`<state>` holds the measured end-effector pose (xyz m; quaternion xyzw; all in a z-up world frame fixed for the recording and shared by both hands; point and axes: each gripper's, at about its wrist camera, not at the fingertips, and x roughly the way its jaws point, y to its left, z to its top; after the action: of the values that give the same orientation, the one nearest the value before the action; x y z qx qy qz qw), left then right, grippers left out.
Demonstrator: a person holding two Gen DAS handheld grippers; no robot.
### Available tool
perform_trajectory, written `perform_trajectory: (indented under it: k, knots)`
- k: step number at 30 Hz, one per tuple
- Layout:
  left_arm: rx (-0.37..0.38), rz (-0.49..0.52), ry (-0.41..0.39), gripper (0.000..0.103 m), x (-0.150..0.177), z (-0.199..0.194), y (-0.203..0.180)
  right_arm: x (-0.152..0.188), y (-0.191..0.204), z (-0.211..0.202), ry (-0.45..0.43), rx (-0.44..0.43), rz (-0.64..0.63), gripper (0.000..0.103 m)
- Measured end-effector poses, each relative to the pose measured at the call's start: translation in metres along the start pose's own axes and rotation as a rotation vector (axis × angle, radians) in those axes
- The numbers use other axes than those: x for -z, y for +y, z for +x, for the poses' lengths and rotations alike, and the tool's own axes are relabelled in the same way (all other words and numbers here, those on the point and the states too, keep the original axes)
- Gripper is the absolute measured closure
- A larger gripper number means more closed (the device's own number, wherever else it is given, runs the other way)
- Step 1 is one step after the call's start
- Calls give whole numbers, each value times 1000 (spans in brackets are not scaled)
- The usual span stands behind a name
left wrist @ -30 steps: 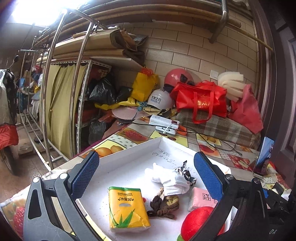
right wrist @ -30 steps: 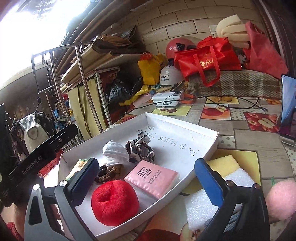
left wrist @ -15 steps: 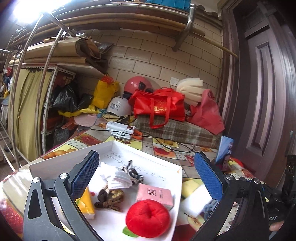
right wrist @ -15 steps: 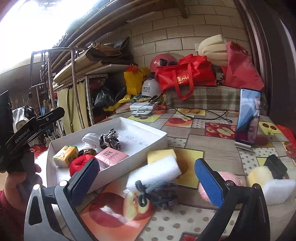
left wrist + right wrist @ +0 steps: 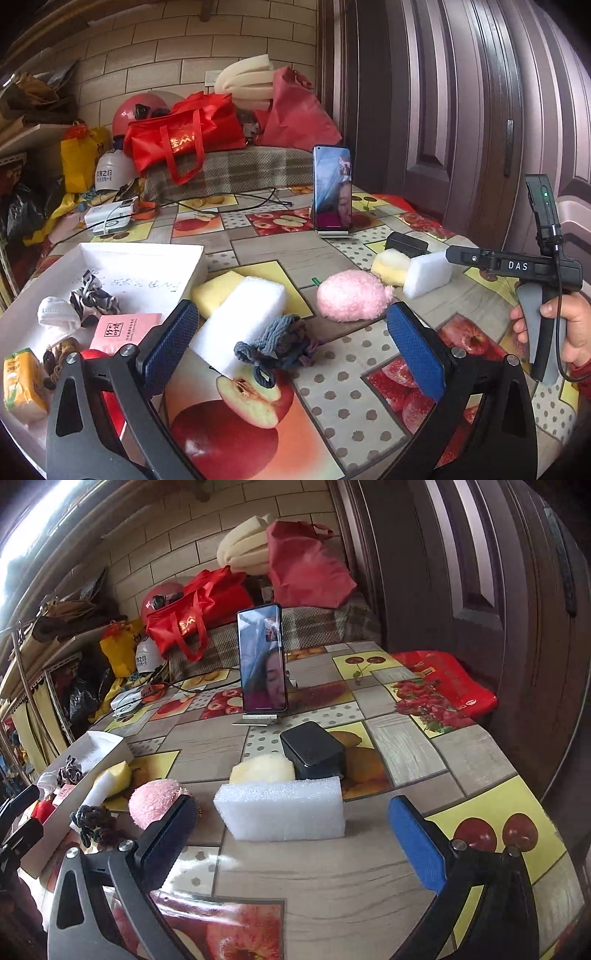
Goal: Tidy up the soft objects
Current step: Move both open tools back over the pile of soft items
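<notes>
Right gripper (image 5: 291,834), jaws wide apart, faces the white foam block (image 5: 282,808) on the fruit-print worktop (image 5: 402,746); bare worktop lies between jaws and block. Just behind the block, touching: a pale yellow sponge (image 5: 262,770) and a black rectangular case (image 5: 312,749). Pink fluffy ball (image 5: 157,801) crowds the left jaw. Open worktop to the block's right. Left gripper (image 5: 291,347), jaws wide, has a tangled grey-blue knit hair tie (image 5: 275,341) between them, resting against a long white foam block (image 5: 240,321). White shallow tray (image 5: 147,258) walls off the left side.
</notes>
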<state>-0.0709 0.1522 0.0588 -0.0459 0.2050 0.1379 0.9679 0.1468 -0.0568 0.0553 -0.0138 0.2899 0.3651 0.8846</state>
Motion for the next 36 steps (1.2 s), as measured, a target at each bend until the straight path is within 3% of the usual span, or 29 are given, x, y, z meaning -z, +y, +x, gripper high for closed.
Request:
perform_trajectory:
  k: [3, 7, 13, 16, 20, 21, 23, 25, 26, 27, 29, 31, 33, 36]
  knots:
    - [31, -16, -2, 0, 2, -1, 4, -2, 4, 10, 32, -8, -8, 0]
    - [112, -53, -15, 0, 1, -4, 12, -9, 1, 18, 11, -6, 10, 0]
    - [228, -76, 75, 0, -5, 23, 8, -17, -18, 42, 45, -77, 152, 0]
    - [376, -105, 184, 0, 0, 38, -4, -14, -20, 47, 85, -170, 176, 0]
    - [656, -134, 408, 1, 22, 52, -42, -1, -8, 35, 141, -304, 131, 0]
    - [692, -115, 419, 1, 25, 46, -53, 3, -3, 30, 158, -344, 103, 0]
    - [725, -47, 357, 1, 19, 21, -64, 11, 6, 15, 179, -408, 31, 0]
    - [709, -5, 261, 1, 5, -4, -60, 18, 11, 0, 188, -440, -31, 0]
    - [663, 8, 206, 1, -6, -15, -52, 20, 10, -8, 176, -434, -53, 0]
    - [581, 19, 155, 1, -19, -22, -41, 20, 9, -14, 160, -412, -71, 0]
    - [329, 61, 84, 0, -42, -27, -16, 17, 6, -21, 129, -345, -112, 0]
    - [140, 70, 101, 0, -60, -15, 13, 11, 3, -20, 108, -296, -136, 0]
    - [93, 13, 201, 0, -67, 11, 41, 4, -2, -11, 100, -284, -91, 0]
    - [159, -61, 305, 0, -61, 51, 53, 2, -8, -2, 67, -286, 0, 0]
